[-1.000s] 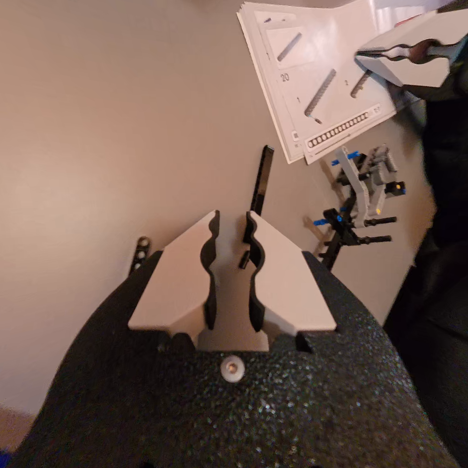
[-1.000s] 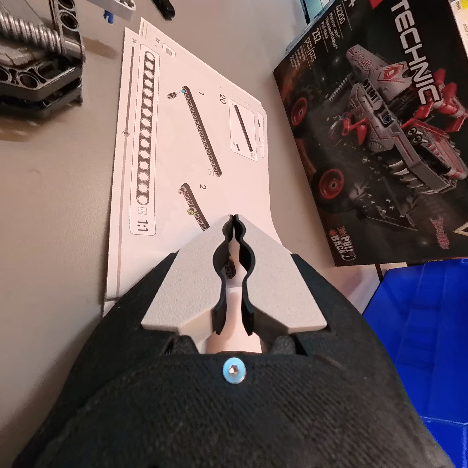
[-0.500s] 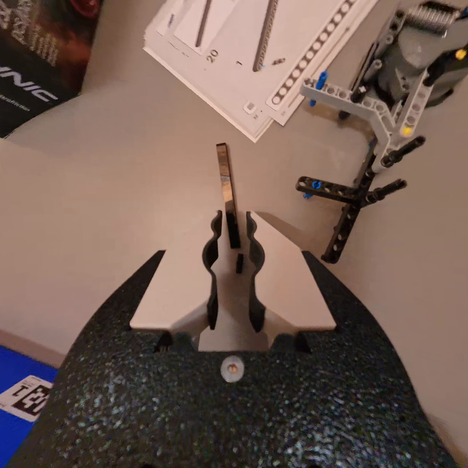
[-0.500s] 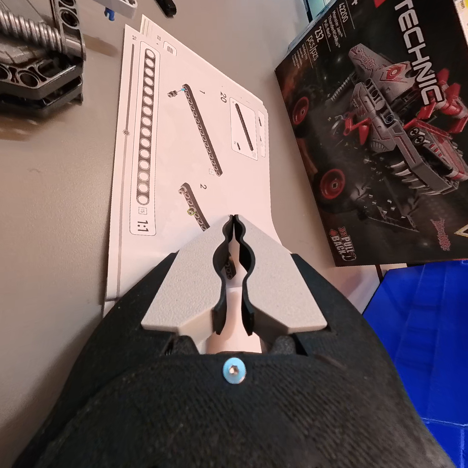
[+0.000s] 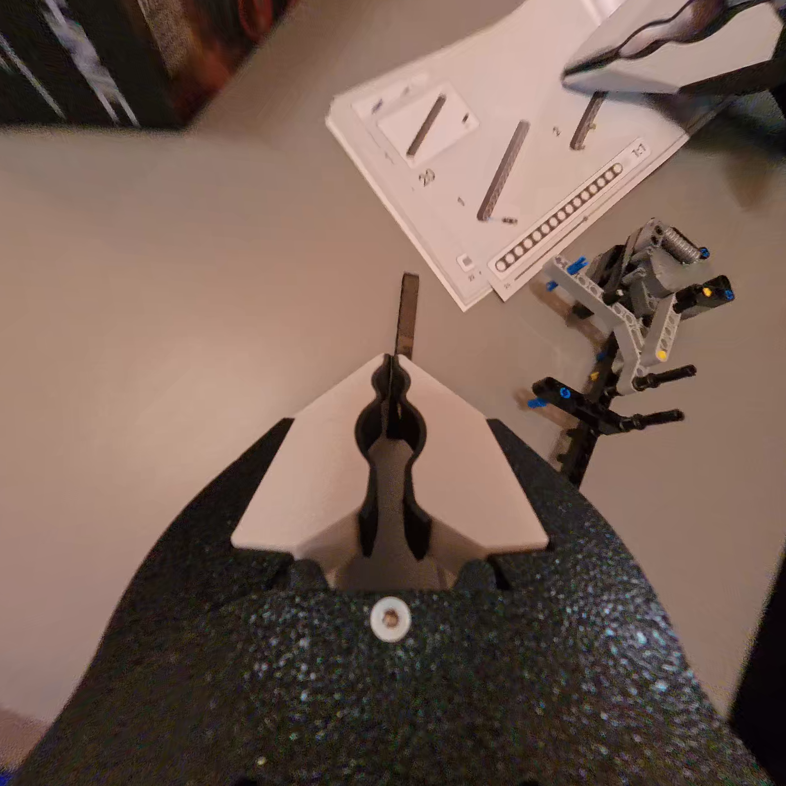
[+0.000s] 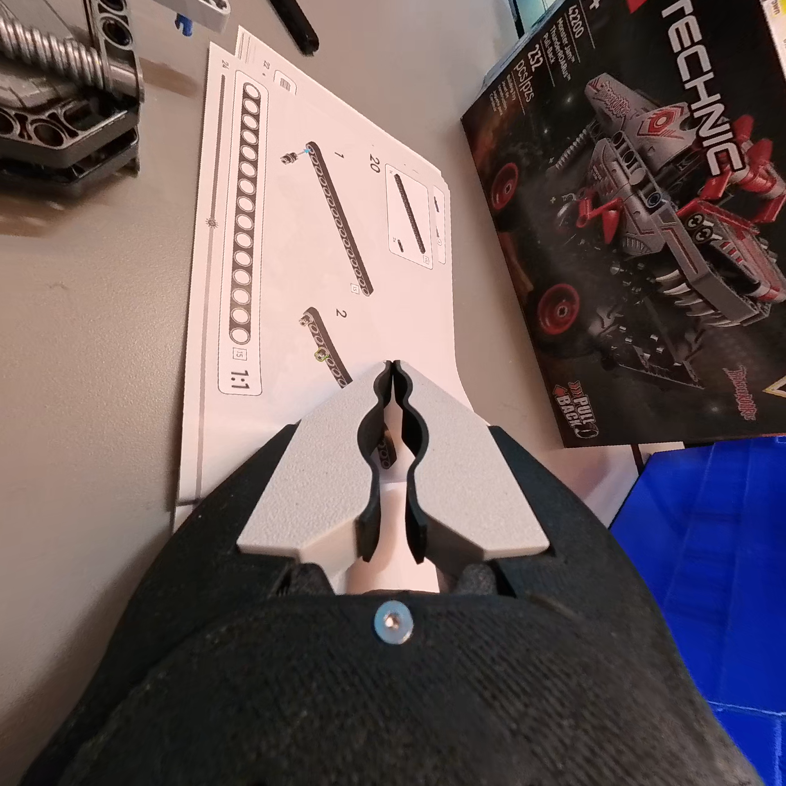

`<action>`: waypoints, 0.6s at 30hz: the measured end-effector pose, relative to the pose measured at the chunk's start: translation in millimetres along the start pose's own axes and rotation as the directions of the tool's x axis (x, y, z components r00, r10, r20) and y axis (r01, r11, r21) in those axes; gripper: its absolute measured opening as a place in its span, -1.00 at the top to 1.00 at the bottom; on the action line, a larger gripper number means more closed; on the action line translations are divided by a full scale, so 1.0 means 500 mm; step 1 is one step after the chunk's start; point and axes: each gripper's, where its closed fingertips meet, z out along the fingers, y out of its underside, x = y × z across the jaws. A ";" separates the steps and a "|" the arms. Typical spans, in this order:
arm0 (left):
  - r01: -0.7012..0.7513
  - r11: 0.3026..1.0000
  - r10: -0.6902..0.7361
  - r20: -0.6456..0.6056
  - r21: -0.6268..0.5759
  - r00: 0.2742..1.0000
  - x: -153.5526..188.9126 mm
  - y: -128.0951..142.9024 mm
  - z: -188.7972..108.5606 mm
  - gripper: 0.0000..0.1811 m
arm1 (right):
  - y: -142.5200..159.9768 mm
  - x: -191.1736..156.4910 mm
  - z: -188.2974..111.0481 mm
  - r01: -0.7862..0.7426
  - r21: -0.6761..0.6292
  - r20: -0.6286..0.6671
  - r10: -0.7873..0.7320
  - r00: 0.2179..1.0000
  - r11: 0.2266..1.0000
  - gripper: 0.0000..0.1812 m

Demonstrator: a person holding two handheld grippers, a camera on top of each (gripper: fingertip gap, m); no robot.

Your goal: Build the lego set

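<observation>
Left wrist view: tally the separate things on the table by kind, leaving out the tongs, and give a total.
Black beam, held in the left tongs: 1
Instruction booklet: 1
Part-built model: 1
Set box: 1
Total: 4

Both wrist views look steeply down, close, sharing the instruction booklet (image 5: 502, 170) (image 6: 297, 255)
</observation>
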 end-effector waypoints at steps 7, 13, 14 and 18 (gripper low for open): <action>-0.406 0.911 0.412 0.212 -0.074 0.886 0.015 -0.010 0.009 0.87 | 0.000 0.000 0.000 0.013 -0.005 -0.002 -0.013 1.000 1.000 1.00; -0.376 0.922 0.386 0.203 -0.090 0.900 0.008 0.004 0.044 0.93 | -0.035 0.010 -0.012 0.026 0.076 -0.039 -0.023 0.999 0.997 1.00; -0.368 0.926 0.378 0.198 -0.086 0.904 0.008 0.003 0.044 0.94 | -0.043 0.020 -0.019 0.020 0.101 -0.062 -0.014 0.998 0.995 1.00; -0.201 0.978 0.205 0.091 -0.055 0.975 0.015 0.004 0.043 0.94 | -0.035 0.074 -0.048 0.048 0.089 -0.209 -0.029 0.977 0.995 1.00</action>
